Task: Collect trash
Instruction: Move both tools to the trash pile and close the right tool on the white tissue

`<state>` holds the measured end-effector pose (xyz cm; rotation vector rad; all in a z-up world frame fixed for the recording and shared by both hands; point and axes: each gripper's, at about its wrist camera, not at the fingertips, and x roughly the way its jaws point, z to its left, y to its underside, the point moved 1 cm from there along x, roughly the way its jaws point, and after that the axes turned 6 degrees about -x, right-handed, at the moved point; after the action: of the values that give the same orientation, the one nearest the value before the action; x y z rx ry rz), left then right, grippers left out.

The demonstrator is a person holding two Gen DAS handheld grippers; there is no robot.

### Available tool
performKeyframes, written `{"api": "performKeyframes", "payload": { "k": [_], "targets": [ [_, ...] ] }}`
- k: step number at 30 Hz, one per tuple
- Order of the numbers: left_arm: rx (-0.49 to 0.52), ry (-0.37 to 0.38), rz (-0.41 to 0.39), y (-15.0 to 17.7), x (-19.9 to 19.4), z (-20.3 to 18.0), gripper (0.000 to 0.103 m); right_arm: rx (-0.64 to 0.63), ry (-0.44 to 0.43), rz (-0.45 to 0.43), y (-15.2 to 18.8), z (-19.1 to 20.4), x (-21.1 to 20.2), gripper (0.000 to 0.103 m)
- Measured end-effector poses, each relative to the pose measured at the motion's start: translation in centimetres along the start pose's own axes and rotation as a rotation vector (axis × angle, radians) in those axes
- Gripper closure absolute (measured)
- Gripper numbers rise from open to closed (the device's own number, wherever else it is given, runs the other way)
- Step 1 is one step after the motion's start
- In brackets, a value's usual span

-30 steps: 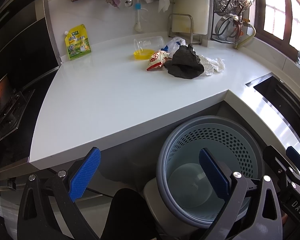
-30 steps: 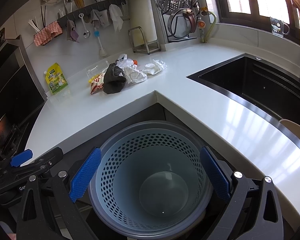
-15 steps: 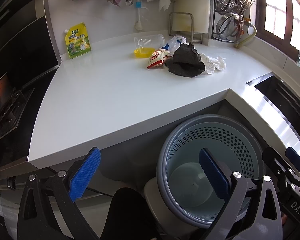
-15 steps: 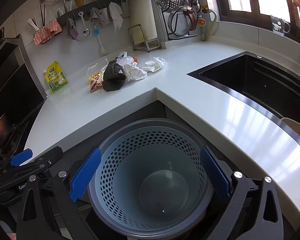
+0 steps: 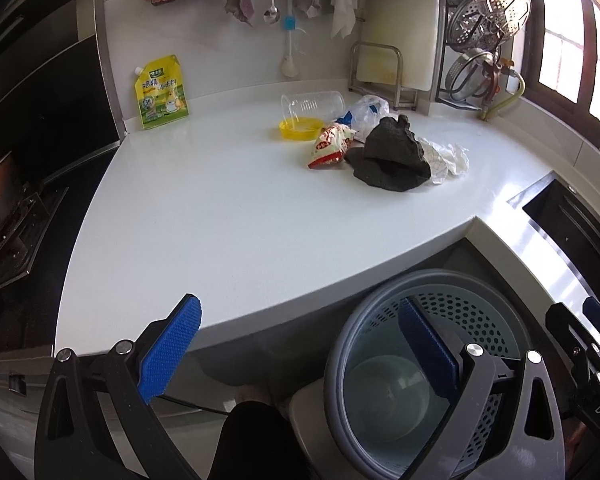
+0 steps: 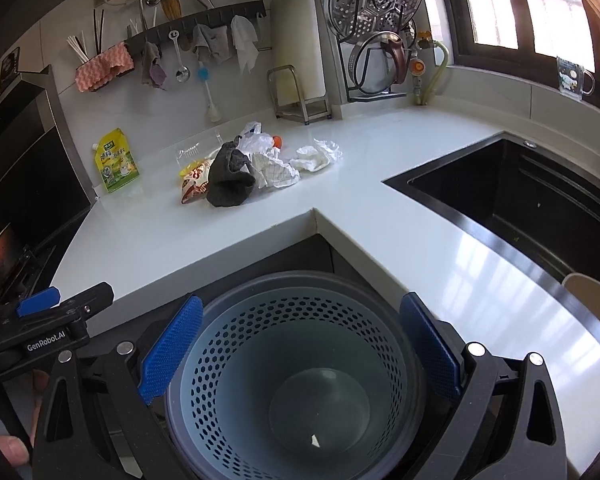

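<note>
We have collected nothing yet: the bin looks nearly empty, the trash pile waits on the worktop, and both fingers are spread, holding nothing.

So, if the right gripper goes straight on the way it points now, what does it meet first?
Probably the trash basket. The right gripper is open and empty, and the basket's mouth fills the space between its fingers, so it would likely enter the basket. How far below the basket sits is unclear.

Trash pile on counter, bin below, apparently empty
</note>
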<state>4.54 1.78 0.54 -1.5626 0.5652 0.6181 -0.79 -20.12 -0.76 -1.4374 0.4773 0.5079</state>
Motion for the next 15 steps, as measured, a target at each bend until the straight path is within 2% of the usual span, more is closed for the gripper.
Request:
{"api": "performKeyframes", "payload": {
  "k": [3, 6, 12, 15],
  "targets": [
    [0.014, -0.028, -0.048, -2.5, 1.0, 0.1, 0.006, -0.005, 0.008, -0.002, -1.9, -1.0, 1.5, 0.009],
    [0.013, -0.006, -0.072, -5.1, 2.3, 0.0, 0.006, 0.020, 0.004, 0.008, -4.0, -2.3, 3.6, 0.009],
    [0.009, -0.017, -0.048, -10.0, 7.0, -0.4, 0.006, 0.006, 0.018, 0.030, -8.7, -3.5, 8.1, 0.009],
    [0.014, -0.032, -0.007, -11.9, 9.9, -0.7, 0.006, 0.003, 0.019, 0.054, -10.9, -4.1, 10.7, 0.009]
  ]
}}
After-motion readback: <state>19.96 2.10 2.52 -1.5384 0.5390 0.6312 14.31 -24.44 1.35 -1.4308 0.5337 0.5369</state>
